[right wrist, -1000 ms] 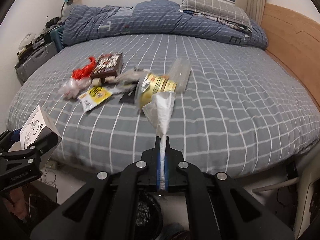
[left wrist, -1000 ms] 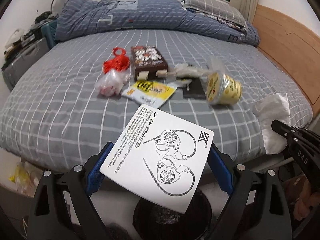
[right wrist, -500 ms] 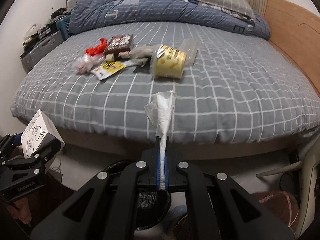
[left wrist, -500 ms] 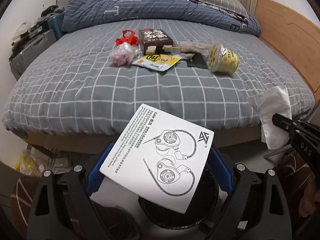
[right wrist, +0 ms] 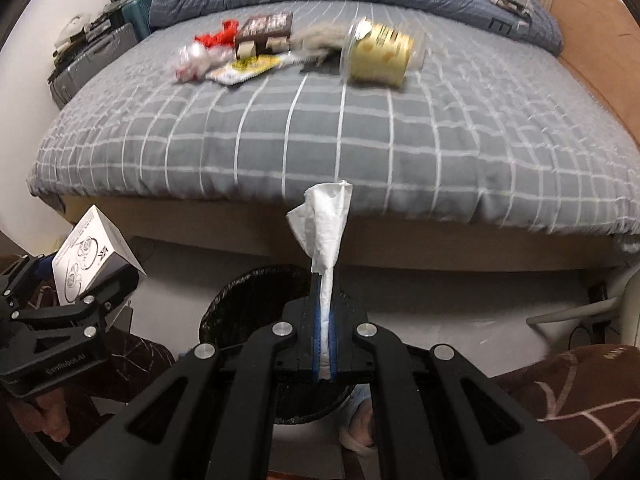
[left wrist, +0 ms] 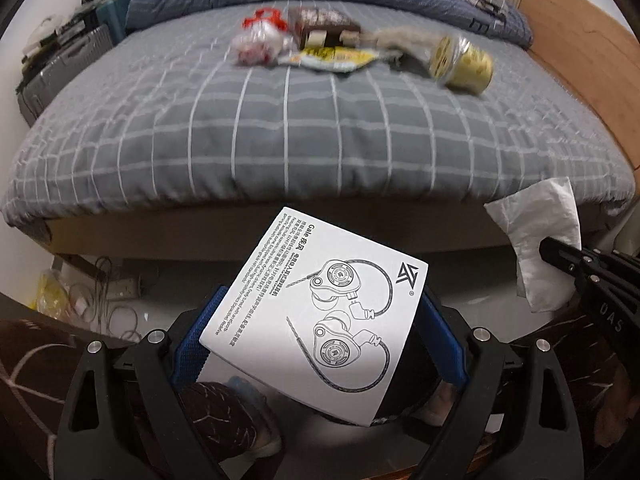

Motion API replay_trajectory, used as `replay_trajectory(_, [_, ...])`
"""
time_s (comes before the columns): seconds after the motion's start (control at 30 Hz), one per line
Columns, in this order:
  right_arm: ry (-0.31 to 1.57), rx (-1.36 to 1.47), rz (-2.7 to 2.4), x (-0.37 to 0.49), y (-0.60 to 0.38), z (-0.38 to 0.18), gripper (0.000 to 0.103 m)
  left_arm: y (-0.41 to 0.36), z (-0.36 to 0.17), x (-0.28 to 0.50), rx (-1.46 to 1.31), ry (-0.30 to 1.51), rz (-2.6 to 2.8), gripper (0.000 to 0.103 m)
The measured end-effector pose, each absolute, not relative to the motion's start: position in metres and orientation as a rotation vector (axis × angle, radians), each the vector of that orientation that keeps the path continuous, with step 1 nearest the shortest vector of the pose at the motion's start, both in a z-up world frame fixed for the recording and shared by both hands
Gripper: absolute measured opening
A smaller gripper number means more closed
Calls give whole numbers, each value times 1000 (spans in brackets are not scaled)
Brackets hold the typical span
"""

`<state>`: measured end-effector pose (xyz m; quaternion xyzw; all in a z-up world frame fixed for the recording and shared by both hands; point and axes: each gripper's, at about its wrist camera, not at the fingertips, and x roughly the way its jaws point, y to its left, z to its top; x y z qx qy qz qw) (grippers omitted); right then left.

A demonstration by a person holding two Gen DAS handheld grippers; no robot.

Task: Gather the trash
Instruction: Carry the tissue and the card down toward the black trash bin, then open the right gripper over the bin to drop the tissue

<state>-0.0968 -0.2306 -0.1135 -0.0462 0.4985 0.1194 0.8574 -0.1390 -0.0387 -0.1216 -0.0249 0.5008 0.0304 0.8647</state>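
Note:
My left gripper [left wrist: 320, 332] is shut on a white earphone box [left wrist: 316, 316], its blue pads pressing both sides; the same box [right wrist: 90, 256] shows at the left of the right wrist view. My right gripper [right wrist: 325, 292] is shut on a white tissue [right wrist: 326, 232] that sticks up from the jaws. A black bin [right wrist: 240, 300] sits on the floor right below the right gripper. In the left wrist view the box hides most of it. Further trash lies on the bed: a yellow cup [right wrist: 378, 56], a brown box [right wrist: 266, 30], a yellow packet [right wrist: 244, 68] and a red bag [right wrist: 216, 38].
The grey checked bed [right wrist: 360, 140] fills the upper half, with a wooden headboard [left wrist: 580, 60] at the right. A grey suitcase [left wrist: 60, 72] stands at the left, and cables [left wrist: 108, 292] lie on the floor. A person's legs in brown patterned trousers [right wrist: 568, 400] flank the bin.
Both grippers have drawn back from the bed, sunk and tipped downward. The bed edge and floor now fill the lower view, and the bin shows below the right gripper. Both grips are unchanged.

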Motion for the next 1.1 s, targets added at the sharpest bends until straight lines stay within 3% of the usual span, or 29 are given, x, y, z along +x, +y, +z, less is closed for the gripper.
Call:
replay_trajectory(0.63, [1268, -140, 310, -54, -185, -213, 3, -18, -217, -91, -114, 1191, 107, 88])
replay_trajectory(1.1, [1356, -114, 279, -43, -180, -241, 3, 6, -234, -82, -158, 1203, 152, 88])
